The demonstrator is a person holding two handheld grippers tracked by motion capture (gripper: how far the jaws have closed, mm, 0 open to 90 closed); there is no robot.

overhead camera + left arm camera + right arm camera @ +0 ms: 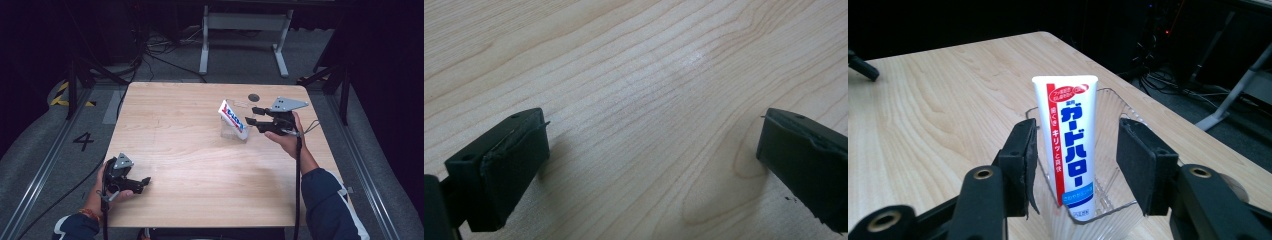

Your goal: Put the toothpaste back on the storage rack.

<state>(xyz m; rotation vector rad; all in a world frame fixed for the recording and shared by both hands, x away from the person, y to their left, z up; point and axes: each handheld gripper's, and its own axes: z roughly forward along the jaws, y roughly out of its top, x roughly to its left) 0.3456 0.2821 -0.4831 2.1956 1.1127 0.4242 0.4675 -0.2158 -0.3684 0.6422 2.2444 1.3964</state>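
A white toothpaste tube (233, 119) with red and blue print stands tilted in a clear plastic holder (236, 133) on the right half of the wooden table (200, 150). My right gripper (251, 115) is just right of it, held level and open. In the right gripper view the tube (1070, 140) stands cap down in the holder (1118, 102), beyond and between the jaws of my right gripper (1078, 150); a gap shows on each side and neither pad touches it. My left gripper (144, 183) rests near the front left edge. Its jaws (651, 150) stand wide open over bare wood.
A small black disc (253, 97) lies on the table behind the holder. Beyond the far edge stands a white metal frame (245, 30), with cables on the floor. Rails run along both sides of the table.
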